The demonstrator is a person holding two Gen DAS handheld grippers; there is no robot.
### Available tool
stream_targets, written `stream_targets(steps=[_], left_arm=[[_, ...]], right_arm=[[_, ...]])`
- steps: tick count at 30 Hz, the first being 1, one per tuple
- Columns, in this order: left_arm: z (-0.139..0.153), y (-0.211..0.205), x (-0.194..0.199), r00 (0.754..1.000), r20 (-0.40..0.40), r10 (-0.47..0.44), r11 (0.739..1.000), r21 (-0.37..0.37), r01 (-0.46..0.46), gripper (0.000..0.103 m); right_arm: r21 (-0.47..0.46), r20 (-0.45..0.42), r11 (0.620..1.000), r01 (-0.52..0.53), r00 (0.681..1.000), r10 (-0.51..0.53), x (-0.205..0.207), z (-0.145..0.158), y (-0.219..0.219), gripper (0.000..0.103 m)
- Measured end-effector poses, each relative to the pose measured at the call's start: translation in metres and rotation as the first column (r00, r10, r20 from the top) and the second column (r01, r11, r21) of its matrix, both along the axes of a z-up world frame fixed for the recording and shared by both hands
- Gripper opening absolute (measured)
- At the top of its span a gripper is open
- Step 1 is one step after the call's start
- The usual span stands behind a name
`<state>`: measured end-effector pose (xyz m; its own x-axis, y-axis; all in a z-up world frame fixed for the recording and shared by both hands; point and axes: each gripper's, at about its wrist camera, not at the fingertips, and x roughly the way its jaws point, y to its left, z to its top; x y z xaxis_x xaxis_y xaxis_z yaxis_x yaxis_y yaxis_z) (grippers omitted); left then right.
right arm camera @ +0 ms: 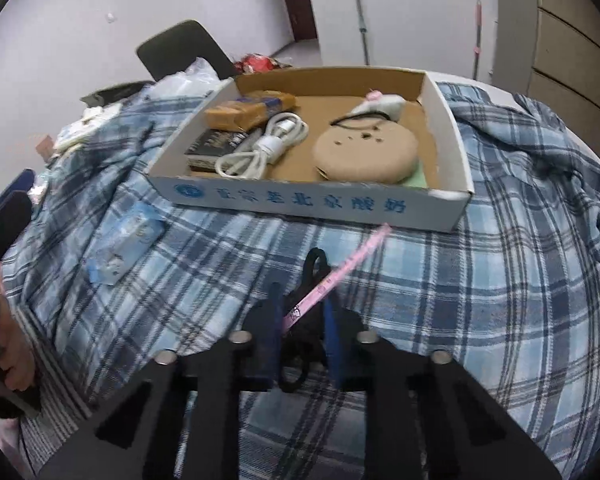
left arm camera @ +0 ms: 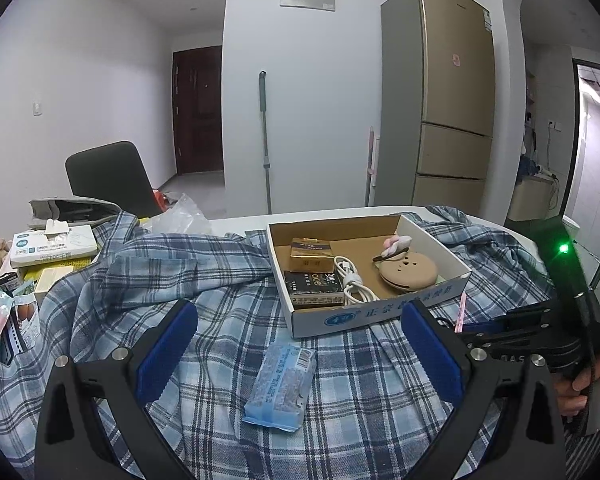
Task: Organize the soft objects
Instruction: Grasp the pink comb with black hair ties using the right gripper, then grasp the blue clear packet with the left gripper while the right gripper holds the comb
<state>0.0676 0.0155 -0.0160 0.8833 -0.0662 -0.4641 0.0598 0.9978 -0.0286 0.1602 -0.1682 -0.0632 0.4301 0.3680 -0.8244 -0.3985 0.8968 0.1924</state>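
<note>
On a plaid shirt before the box, the right gripper clamps a pink strip and black band; the left gripper gapes over a tissue pack.

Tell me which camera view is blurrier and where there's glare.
Right wrist view is softer: the blue lettering on the white cardboard box smears. Left wrist view is sharper, with one green indicator light flaring at right; both bend straight edges, fisheye.
</note>
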Motion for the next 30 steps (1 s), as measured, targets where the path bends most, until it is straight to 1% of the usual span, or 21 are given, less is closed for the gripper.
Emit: stream_targets(steps=[2, 5, 9, 11, 12, 13, 14, 15, 16, 17, 18, 20, 21, 22, 23, 24, 25, 26, 28, 29, 30], left_arm=[[0.001, 0.0, -0.002, 1.0, 0.004, 0.006, 1.0, -0.002, -0.006, 0.103], [0.002, 0.003, -0.004, 1.0, 0.016, 0.018, 1.0, -0.012, -0.018, 0.103], [0.004, 0.012, -0.003, 0.999, 0.012, 0.045, 0.998, -0.046, -0.044, 0.103], [0.005, 0.02, -0.001, 0.999, 0.001, 0.046, 0.996, -0.079, -0.046, 0.101], [0.007, 0.023, 0.0, 1.0, 0.001, 0.03, 0.995, -0.092, -0.03, 0.096], [0.008, 0.024, 0.001, 1.0, 0.002, 0.02, 0.995, -0.098, -0.02, 0.085], [0.009, 0.026, 0.003, 1.0, 0.001, 0.017, 0.995, -0.098, -0.017, 0.078], [0.01, 0.03, 0.004, 1.0, -0.001, 0.026, 0.995, -0.099, -0.026, 0.076], [0.009, 0.031, 0.005, 1.0, -0.005, 0.025, 0.994, -0.105, -0.026, 0.068], [0.007, 0.033, 0.008, 1.0, -0.023, 0.017, 0.993, -0.115, -0.019, 0.062], [0.003, 0.034, 0.014, 0.998, -0.058, 0.008, 0.992, -0.122, -0.015, 0.06], [-0.004, 0.035, 0.021, 0.995, -0.103, -0.008, 0.991, -0.131, -0.006, 0.046], [-0.008, 0.034, 0.026, 0.99, -0.136, -0.024, 0.991, -0.137, 0.005, 0.044], [-0.011, 0.033, 0.028, 0.988, -0.151, -0.024, 0.991, -0.135, 0.004, 0.04], [-0.014, 0.033, 0.032, 0.985, -0.174, -0.016, 0.992, -0.127, -0.006, 0.035], [-0.018, 0.032, 0.035, 0.98, -0.201, -0.009, 0.993, -0.121, -0.015, 0.032], [-0.021, 0.032, 0.037, 0.975, -0.222, -0.012, 0.992, -0.123, -0.016, 0.026], [-0.026, 0.033, 0.041, 0.967, -0.253, -0.022, 0.991, -0.133, -0.012, 0.013], [-0.035, 0.036, 0.047, 0.949, -0.313, -0.045, 0.987, -0.164, -0.007, 0.009], [-0.037, 0.037, 0.049, 0.942, -0.331, -0.052, 0.985, -0.17, -0.006, 0.005], [-0.041, 0.037, 0.051, 0.931, -0.361, -0.058, 0.985, -0.175, -0.006, 0.005]], right_arm=[[0.025, 0.018, 1.0, -0.014, 1.0, 0.014, -0.003, 0.004, 0.0, 0.011], [0.061, 0.095, 0.998, -0.033, 0.995, 0.027, -0.011, 0.016, -0.001, 0.011], [0.124, 0.188, 0.99, -0.072, 0.981, 0.048, -0.021, 0.034, -0.004, 0.011], [0.118, 0.243, 0.99, -0.079, 0.969, 0.049, -0.026, 0.041, -0.003, 0.011], [0.115, 0.262, 0.99, -0.085, 0.964, 0.052, -0.028, 0.044, -0.002, 0.011], [0.116, 0.274, 0.989, -0.091, 0.96, 0.056, -0.03, 0.045, -0.001, 0.011], [0.113, 0.282, 0.989, -0.094, 0.958, 0.059, -0.031, 0.046, 0.001, 0.011], [0.103, 0.288, 0.99, -0.093, 0.956, 0.059, -0.033, 0.046, 0.002, 0.011], [0.095, 0.288, 0.992, -0.088, 0.956, 0.058, -0.032, 0.046, 0.003, 0.011], [0.091, 0.285, 0.992, -0.085, 0.957, 0.056, -0.032, 0.046, 0.004, 0.011], [0.093, 0.279, 0.992, -0.082, 0.959, 0.053, -0.031, 0.045, 0.003, 0.011], [0.097, 0.269, 0.993, -0.071, 0.962, 0.043, -0.03, 0.043, 0.0, 0.011], [0.1, 0.262, 0.993, -0.067, 0.964, 0.038, -0.029, 0.042, -0.002, 0.011], [0.102, 0.258, 0.993, -0.064, 0.965, 0.035, -0.028, 0.042, -0.003, 0.011], [0.101, 0.255, 0.993, -0.06, 0.966, 0.033, -0.027, 0.041, -0.004, 0.011], [0.103, 0.251, 0.993, -0.061, 0.967, 0.033, -0.027, 0.041, -0.004, 0.011], [0.103, 0.25, 0.993, -0.062, 0.968, 0.035, -0.027, 0.04, -0.004, 0.011], [0.1, 0.251, 0.993, -0.063, 0.967, 0.036, -0.027, 0.04, -0.004, 0.011], [0.095, 0.257, 0.993, -0.066, 0.966, 0.039, -0.028, 0.04, -0.003, 0.011], [0.093, 0.26, 0.993, -0.068, 0.965, 0.042, -0.029, 0.041, -0.002, 0.011], [0.091, 0.262, 0.993, -0.071, 0.964, 0.045, -0.029, 0.041, -0.002, 0.011]])
